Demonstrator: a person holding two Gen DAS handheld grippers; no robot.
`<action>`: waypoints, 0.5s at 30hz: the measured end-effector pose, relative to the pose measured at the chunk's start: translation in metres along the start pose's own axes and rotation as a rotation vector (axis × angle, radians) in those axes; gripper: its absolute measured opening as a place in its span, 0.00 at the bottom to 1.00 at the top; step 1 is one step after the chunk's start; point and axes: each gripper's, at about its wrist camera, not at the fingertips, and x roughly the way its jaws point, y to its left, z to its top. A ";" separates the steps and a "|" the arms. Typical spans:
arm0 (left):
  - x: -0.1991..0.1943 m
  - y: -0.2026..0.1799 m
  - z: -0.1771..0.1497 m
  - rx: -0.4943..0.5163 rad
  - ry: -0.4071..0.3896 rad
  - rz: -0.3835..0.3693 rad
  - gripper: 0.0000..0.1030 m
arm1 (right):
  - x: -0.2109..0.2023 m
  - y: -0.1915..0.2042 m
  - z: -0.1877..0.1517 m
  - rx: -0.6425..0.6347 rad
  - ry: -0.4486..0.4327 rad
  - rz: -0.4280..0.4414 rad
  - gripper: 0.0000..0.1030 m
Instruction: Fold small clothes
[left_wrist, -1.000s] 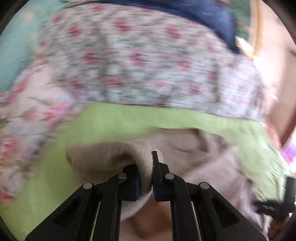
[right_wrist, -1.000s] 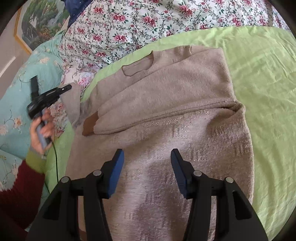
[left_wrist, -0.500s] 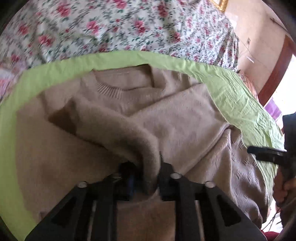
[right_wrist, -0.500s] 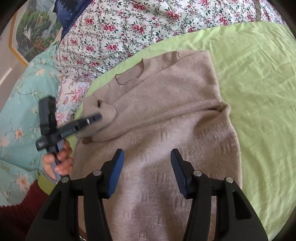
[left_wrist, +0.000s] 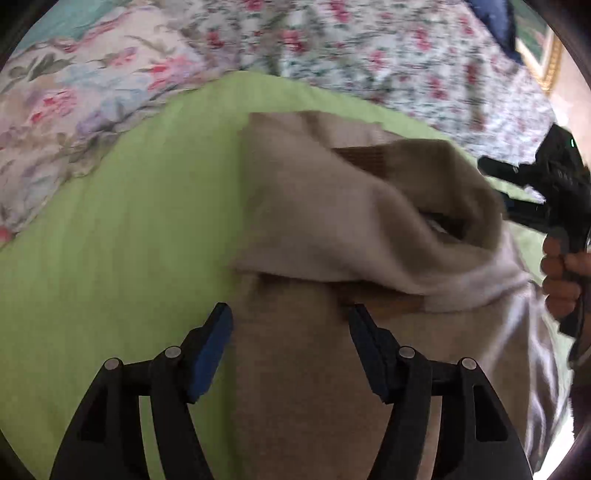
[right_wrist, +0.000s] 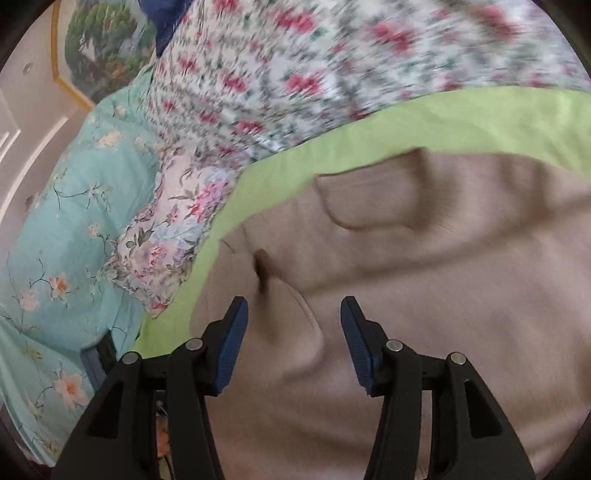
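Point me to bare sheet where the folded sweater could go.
Best patch: green sheet left of the beige sweater, bounded by the pastel floral pillow and the open left tool. A thin green strip runs between neckline and rose-print quilt. Crowded on the sweater's right, by the open right tool.

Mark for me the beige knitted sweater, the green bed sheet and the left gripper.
beige knitted sweater (right_wrist: 424, 295), right wrist view, on its chest below the neckline.
green bed sheet (left_wrist: 129, 221), left wrist view, on bare sheet left of the sweater.
left gripper (left_wrist: 290, 323), left wrist view, midway between its open fingertips.
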 end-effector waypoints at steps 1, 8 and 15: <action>0.003 0.002 0.001 0.001 0.002 0.030 0.64 | 0.017 0.003 0.009 -0.006 0.029 -0.009 0.52; 0.021 0.010 0.016 -0.063 0.004 0.165 0.66 | 0.074 0.034 0.018 -0.054 0.150 0.033 0.53; 0.026 0.015 0.022 -0.136 -0.025 0.197 0.66 | 0.062 0.043 -0.001 -0.083 0.121 -0.036 0.54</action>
